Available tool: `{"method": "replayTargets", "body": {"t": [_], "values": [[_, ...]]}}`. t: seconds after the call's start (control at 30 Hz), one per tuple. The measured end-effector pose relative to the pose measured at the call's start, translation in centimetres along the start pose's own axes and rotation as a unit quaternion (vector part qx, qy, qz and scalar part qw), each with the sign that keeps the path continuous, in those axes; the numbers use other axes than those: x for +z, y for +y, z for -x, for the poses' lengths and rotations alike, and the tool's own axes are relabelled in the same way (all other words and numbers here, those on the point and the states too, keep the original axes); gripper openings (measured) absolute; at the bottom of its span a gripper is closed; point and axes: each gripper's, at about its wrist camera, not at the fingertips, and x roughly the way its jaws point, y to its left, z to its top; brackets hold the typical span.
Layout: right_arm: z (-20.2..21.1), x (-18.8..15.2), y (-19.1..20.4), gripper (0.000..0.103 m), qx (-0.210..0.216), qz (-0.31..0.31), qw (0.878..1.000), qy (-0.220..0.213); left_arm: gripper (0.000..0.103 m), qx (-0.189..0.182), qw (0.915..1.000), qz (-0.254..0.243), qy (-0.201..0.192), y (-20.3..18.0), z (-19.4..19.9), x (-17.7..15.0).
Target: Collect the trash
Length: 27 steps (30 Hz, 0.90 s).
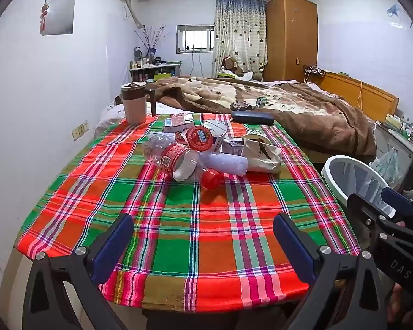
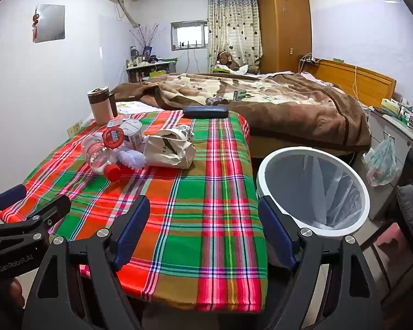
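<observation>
Trash pile [image 1: 206, 151] sits mid-tabletop [image 1: 179, 220], on the plaid cloth, w/ the mug [image 1: 135, 103] as our landmark at the far left corner. Nearer us than the mug & a bit right: crushed clear bottle [image 1: 176, 162] w/ red label, its red cap [image 1: 210, 178] pointing our way. Behind the bottle, closer to the mug, a white cup w/ red lid [image 1: 203, 137] lies tipped. Right of that, farther from the mug, a crumpled paper bag [image 1: 261, 154]. All of it touching or overlapping in one heap. Dark flat case [image 1: 252, 117] lies at the far tabletop edge, right of the mug, apart from the heap.

White bin [image 2: 314, 189] w/ clear liner stands on the floor off the tabletop's right side, well apart from the mug.

We've got the left claw [image 1: 203, 242] spread wide, nothing between its pads, hovering over the near cloth, well short of the pile. Right claw [image 2: 203, 233] likewise released & empty, over the near right tabletop edge, its right finger [image 2: 278, 236] just beside the bin rim.
</observation>
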Motion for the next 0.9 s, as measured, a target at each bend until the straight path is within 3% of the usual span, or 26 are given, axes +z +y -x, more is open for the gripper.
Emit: {"method": "replayTargets", "body": {"t": [0.9], "values": [[0.19,0.03,-0.17,0.082,-0.004,-0.005,1.0,-0.001,0.102,0.003,1.0,-0.001,0.002,0.34,0.02,-0.12]]}}
